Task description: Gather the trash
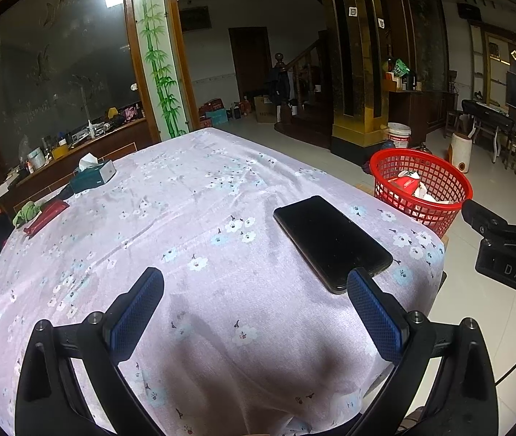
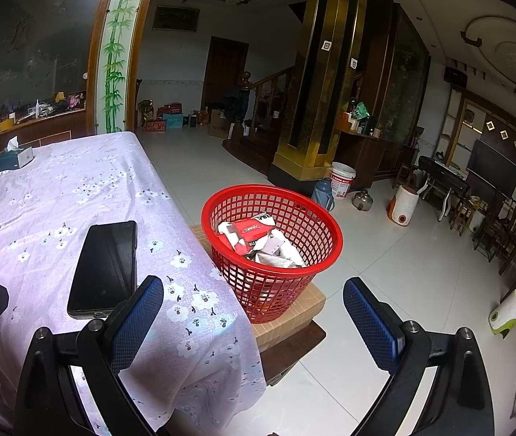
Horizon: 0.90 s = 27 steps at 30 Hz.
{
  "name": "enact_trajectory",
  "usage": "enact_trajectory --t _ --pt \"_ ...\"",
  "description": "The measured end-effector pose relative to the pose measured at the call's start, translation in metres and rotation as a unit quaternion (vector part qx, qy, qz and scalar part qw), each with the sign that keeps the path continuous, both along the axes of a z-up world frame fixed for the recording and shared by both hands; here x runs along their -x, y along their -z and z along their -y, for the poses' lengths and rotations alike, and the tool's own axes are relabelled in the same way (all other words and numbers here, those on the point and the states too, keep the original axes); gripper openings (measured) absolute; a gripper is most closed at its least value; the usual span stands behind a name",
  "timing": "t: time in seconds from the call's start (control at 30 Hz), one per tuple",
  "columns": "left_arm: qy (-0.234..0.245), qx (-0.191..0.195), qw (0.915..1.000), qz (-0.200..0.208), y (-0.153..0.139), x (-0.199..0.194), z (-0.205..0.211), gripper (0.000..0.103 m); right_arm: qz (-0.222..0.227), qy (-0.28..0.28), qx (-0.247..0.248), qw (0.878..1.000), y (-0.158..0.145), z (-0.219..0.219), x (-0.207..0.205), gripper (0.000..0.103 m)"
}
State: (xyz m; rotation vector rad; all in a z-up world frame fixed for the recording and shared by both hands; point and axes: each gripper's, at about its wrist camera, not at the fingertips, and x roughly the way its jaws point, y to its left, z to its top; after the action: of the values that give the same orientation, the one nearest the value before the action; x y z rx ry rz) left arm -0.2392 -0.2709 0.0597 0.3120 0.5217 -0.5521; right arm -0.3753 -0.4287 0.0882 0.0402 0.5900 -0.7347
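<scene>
A red mesh basket (image 2: 276, 279) (image 1: 435, 174) stands on a low tan box beside the table's right edge. Inside it lie a red-and-white carton (image 2: 250, 234) and crumpled white paper (image 2: 279, 252). My right gripper (image 2: 254, 298) hovers open just in front of the basket, with nothing between its blue pads. My left gripper (image 1: 256, 290) is open over the flowered lilac tablecloth (image 1: 185, 218), holding nothing. The right gripper's black body (image 1: 504, 250) shows at the left wrist view's right edge. A black phone (image 1: 330, 241) (image 2: 107, 265) lies near the table's right corner.
A teal tissue box (image 1: 92, 174) (image 2: 16, 156), a red packet (image 1: 45, 216) and a green cloth (image 1: 27, 212) sit at the table's far left. On the tiled floor beyond the basket stand a white bucket (image 2: 342, 180), a blue flask (image 2: 322, 194) and a kettle (image 2: 362, 200).
</scene>
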Motion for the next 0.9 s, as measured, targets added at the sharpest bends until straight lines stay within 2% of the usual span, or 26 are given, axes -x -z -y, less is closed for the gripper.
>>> enact_trajectory --t 0.9 --pt "0.001 0.000 1.0000 -0.001 0.0003 -0.0043 -0.0015 0.100 0.001 -0.004 -0.001 1.000 0.0022 -0.0036 -0.0051 0.100"
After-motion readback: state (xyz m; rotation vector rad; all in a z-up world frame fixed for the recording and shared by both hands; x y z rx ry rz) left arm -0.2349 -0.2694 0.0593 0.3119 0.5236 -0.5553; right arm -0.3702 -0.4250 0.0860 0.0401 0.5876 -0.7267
